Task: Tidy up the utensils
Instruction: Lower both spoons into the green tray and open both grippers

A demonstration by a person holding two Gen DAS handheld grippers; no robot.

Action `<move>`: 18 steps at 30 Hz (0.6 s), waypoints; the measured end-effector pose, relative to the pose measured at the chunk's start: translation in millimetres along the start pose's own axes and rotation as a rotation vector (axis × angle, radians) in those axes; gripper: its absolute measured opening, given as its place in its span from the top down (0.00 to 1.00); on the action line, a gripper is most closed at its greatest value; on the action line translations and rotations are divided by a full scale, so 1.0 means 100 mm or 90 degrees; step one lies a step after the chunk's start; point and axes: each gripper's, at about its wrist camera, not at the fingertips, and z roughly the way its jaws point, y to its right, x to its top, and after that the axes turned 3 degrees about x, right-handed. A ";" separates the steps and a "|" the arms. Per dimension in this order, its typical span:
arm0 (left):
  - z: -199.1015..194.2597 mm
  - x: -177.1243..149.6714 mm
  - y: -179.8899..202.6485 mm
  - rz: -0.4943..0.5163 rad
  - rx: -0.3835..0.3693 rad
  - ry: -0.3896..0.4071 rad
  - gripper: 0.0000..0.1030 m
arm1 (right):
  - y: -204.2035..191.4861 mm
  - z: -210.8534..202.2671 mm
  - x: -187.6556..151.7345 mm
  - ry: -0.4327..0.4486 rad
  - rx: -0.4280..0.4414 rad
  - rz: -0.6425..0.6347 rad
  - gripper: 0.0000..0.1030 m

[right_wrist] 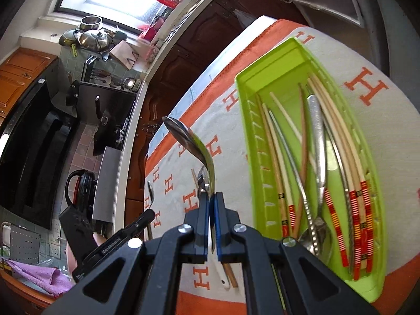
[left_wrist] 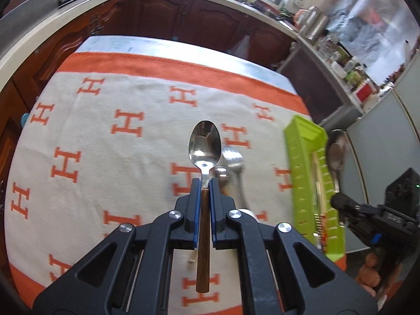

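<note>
Kitchen cabinets stand behind the cloth-covered desk [left_wrist: 105, 136]. Left gripper [left_wrist: 202, 183] clamps a wooden-handled spoon [left_wrist: 204, 144]; right gripper [right_wrist: 211, 197] clamps a steel spoon [right_wrist: 189, 136]. Green tray [right_wrist: 262, 157], lengthwise with the utensils, lies nearer the right gripper.

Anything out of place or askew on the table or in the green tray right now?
Nothing damaged or spilled. A fork lies loose on the cloth outside the green tray. In the tray, one brown chopstick crosses the others at a slant.

Lime-green tray [right_wrist: 262, 84], cream cloth [left_wrist: 105, 136] w/ orange H's, red-striped chopsticks [right_wrist: 354, 210].
</note>
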 end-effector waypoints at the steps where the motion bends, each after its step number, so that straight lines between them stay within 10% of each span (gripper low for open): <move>1: -0.03 0.01 0.10 0.008 -0.014 0.000 0.96 | 0.04 -0.06 0.01 0.016 -0.015 0.004 0.97; 9: 0.05 0.03 1.16 0.093 -0.101 -0.039 0.96 | 0.28 -0.29 0.14 0.081 -0.133 0.015 0.97; 18: 0.59 -0.16 1.92 0.145 -0.094 -0.100 0.96 | 0.45 -0.15 0.34 0.082 -0.174 0.032 0.97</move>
